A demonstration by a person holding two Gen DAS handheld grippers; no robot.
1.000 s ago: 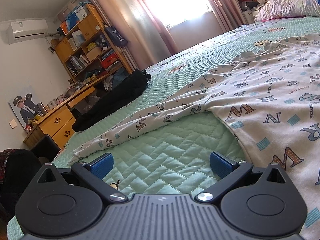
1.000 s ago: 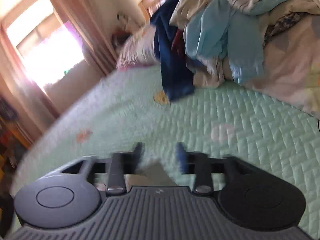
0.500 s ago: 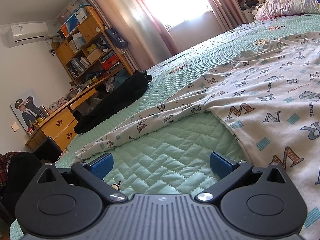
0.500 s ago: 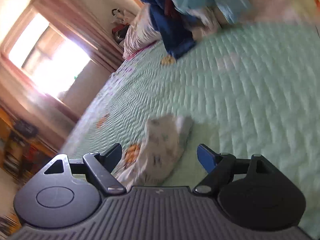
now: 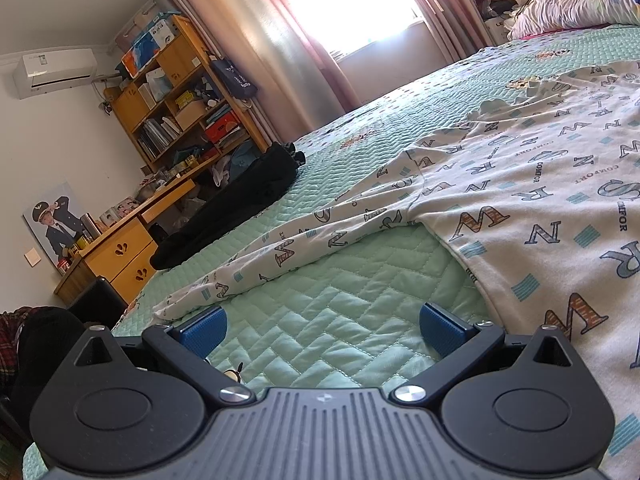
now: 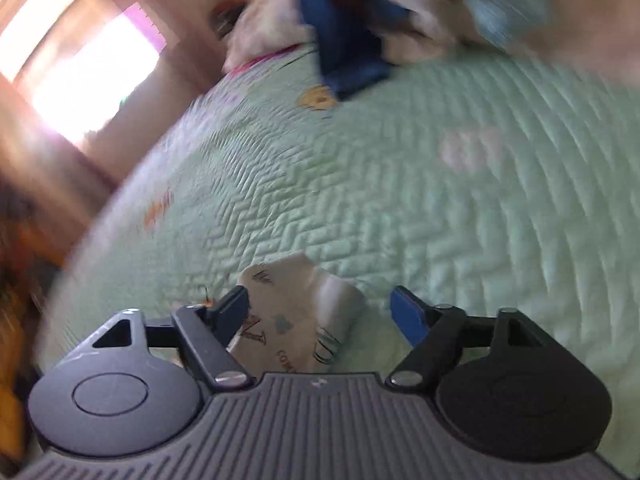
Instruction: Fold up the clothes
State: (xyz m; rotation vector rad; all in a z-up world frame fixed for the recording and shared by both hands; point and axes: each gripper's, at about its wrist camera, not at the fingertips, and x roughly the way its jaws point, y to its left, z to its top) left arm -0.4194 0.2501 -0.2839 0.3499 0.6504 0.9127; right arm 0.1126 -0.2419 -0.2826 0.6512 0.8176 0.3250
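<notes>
White cotton printed with coloured letters: a long-sleeved top point(image 5: 520, 184) spread flat on the bed, body to the right in the left wrist view, one sleeve point(image 5: 288, 248) stretched out leftward across the green quilted bedspread point(image 5: 336, 320). Sleeve cuff point(image 5: 168, 310) lying just beyond the left gripper point(image 5: 322, 326), whose blue jaws stand spread wide over bare quilt, nothing between them.

In the blurred right wrist view, another sleeve end point(image 6: 296, 312) of the same letter print sitting between the jaws of the right gripper point(image 6: 322, 314). Jaws closing at this moment, yet a clear gap on the right-hand side of the cloth; left pad point(image 6: 236, 308) at the cloth's edge, contact impossible to confirm through the blur. No pinch yet.

Step in hand, by judgement: taking hold of the two sleeve ends, the start of folding the sleeves in over the body. Next move likely calls for closing fully on the right cuff, catching cloth only and not the quilt beneath, then bringing the left gripper forward to its own cuff.

Further out: a dark garment point(image 5: 240, 204) lying near the bed's far-left edge, a pile of unfolded laundry point(image 6: 400, 8) at the head of the bed, a wooden bookshelf point(image 5: 180, 108) and a bright curtained window point(image 5: 348, 4) behind.
</notes>
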